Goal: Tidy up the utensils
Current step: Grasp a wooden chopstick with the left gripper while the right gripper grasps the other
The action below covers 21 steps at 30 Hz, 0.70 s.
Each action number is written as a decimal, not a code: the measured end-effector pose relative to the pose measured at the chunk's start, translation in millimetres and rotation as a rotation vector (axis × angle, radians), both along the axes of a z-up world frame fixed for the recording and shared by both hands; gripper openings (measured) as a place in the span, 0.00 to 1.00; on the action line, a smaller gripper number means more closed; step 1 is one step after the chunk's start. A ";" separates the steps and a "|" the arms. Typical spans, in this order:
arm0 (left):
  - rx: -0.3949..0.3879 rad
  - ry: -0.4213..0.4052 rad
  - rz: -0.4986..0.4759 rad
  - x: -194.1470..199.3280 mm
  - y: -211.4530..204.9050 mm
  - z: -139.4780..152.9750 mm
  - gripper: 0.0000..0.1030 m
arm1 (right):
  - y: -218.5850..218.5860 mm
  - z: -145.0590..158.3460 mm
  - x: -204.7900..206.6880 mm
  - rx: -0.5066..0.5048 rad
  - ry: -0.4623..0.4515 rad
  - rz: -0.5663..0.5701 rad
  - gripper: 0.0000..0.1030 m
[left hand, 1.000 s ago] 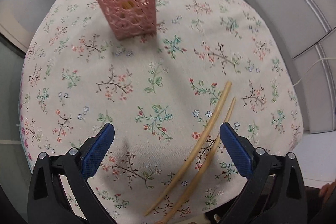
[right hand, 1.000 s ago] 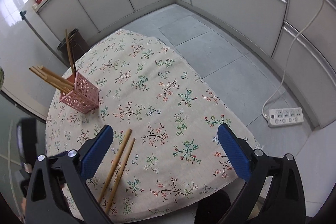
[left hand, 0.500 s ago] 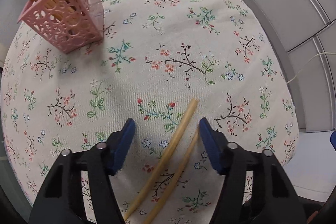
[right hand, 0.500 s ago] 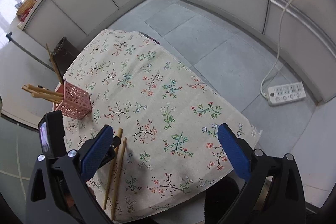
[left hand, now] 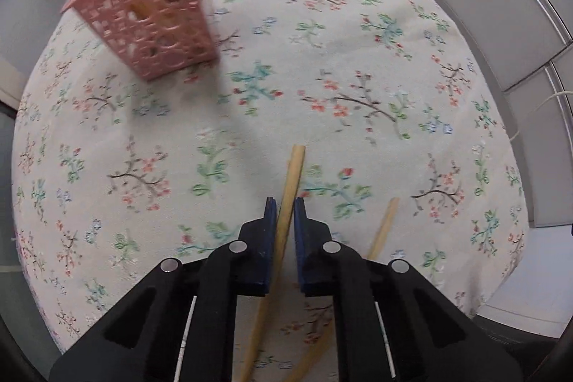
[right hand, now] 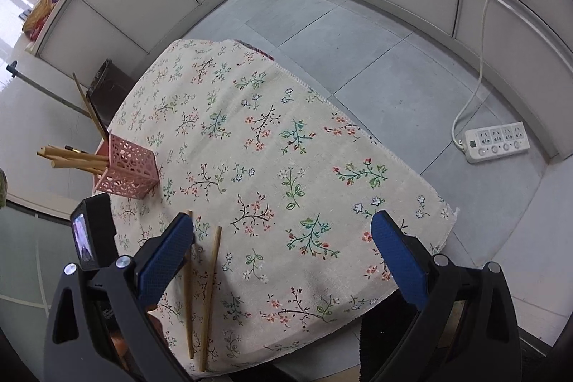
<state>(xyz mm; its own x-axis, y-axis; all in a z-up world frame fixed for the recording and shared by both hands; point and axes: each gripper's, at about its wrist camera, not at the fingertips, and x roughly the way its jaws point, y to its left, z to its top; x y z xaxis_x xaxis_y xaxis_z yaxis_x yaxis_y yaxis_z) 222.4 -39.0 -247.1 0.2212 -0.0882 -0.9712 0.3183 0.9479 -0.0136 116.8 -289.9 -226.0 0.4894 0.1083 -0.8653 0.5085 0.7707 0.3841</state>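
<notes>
My left gripper is shut on a wooden chopstick, whose tip sticks out ahead of the blue pads. A second chopstick lies on the floral tablecloth just to the right. A pink lattice holder with several chopsticks in it stands at the far left. In the right wrist view my right gripper is open and empty above the table's near edge. That view shows both chopsticks side by side, the holder and the left gripper's body.
The floral tablecloth covers a small table with edges close on all sides. A white power strip with its cable lies on the grey tiled floor to the right. White cabinets line the walls. A dark bin stands behind the table.
My left gripper has moved down over the left chopstick and its jaws have closed on it. The right gripper has stayed open and shifted slightly.
</notes>
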 end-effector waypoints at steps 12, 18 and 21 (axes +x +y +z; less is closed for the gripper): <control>0.010 -0.155 0.079 -22.1 77.4 58.5 0.06 | 91.5 -31.8 46.9 -0.075 0.113 0.200 0.94; 0.015 -0.244 0.085 -27.0 71.5 90.6 0.06 | 126.8 -44.0 65.6 -0.114 0.140 0.268 0.86; 0.014 -0.288 0.100 -28.8 81.2 105.8 0.06 | 133.4 -55.5 67.9 -0.092 0.179 0.277 0.80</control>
<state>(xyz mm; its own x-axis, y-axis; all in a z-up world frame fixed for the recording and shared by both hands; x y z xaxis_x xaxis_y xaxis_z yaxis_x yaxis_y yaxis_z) 193.5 42.3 -141.3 0.4948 -0.0389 -0.8681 0.2122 0.9742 0.0773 184.8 -156.5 -281.4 0.2919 0.1334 -0.9471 0.3284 0.9161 0.2302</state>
